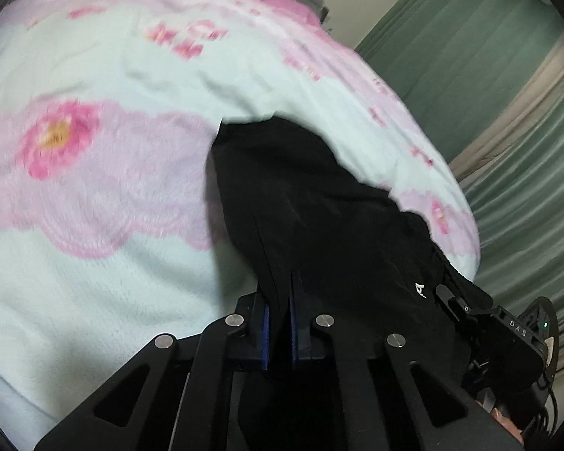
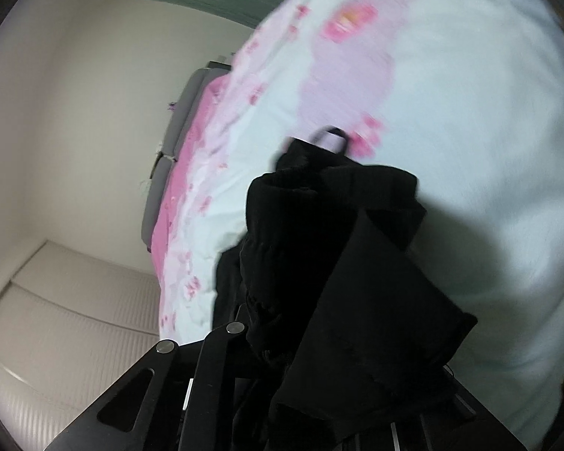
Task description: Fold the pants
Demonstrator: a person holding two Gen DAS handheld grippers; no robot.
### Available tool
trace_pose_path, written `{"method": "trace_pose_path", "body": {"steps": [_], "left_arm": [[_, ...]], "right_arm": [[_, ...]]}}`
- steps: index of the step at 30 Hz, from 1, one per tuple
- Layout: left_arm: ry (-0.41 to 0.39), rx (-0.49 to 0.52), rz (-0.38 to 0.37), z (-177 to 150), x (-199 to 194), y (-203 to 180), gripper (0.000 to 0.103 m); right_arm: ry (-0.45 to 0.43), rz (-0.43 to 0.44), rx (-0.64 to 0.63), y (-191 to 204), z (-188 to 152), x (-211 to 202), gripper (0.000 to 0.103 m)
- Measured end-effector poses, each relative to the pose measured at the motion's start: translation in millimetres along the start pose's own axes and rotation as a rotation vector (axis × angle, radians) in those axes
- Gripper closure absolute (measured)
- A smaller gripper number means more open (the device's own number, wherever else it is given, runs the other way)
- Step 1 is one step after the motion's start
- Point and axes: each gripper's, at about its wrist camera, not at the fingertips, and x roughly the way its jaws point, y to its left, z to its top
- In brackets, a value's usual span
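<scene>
Black fabric in left jaws: the left gripper (image 1: 280, 323) has its blue-padded jaws clenched on a narrow fold of the black soft-fabric pants (image 1: 319, 203), which rise straight out from between them.
Right jaws: the right gripper (image 2: 300, 345) is almost wholly covered by the same black pants (image 2: 338, 255); the fingertips are hidden under the cloth, but the jaws are closed and the bunched fabric drapes over and out from them, so they grip it.
Pants, left wrist view: the cloth stretches away from the jaws across the bed, widening toward a straight far edge; a small white logo (image 1: 419, 289) shows on it near the right side.
Pants, right wrist view: the fabric is gathered in thick folds, with a dark loop (image 2: 332, 137) standing at its far end.
Other gripper: the right gripper's black body (image 1: 507, 334), marked with pale letters, shows at the lower right of the left wrist view, touching the pants.
Bed: a pale mint fleece blanket with pink flowers and lace-like bands (image 1: 94, 86) lies under the pants.
Surroundings: green pleated curtain (image 1: 481, 56) beside the bed; cream wall (image 2: 75, 112) and pale floor (image 2: 56, 319) on the other side.
Sharpness: both views are blurred.
</scene>
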Motion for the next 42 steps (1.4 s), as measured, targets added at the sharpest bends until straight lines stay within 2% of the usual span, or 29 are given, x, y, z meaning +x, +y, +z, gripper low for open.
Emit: {"method": "trace_pose_path", "body": {"steps": [6,12,21,28,31,38,42], "left_arm": [[-0.059,0.027,-0.046,20.0,-29.6,-17.5,0.095],[-0.121,0.019,-0.076,45.0,-63.8,-20.7,0.095],[-0.246,-0.026,-0.055,88.8,-146.1,14.7,0.095],[-0.355,-0.106,0.006,127.0,-232.4,88.5,0.095],[-0.405,-0.146,0.047,142.8,-271.5,130.5,0.095],[-0.480,-0.227,0.159,188.2,-363.2,243.3,0.095],[-0.515,-0.258,0.226,230.0,-411.8,310.2,0.095]], "right_arm": [[-0.018,0.056,-0.042,43.4,14.6,-17.1,0.089],[-0.020,0.119,-0.099,92.4,14.3,-28.1,0.089],[0.042,0.218,-0.210,194.2,-12.1,-12.2,0.089],[0.165,0.291,-0.274,290.0,-73.1,33.7,0.089],[0.225,0.329,-0.306,337.7,-111.0,60.2,0.089],[0.397,0.419,-0.359,456.7,-221.1,139.7,0.089],[0.488,0.463,-0.358,518.2,-278.8,192.0,0.089]]}}
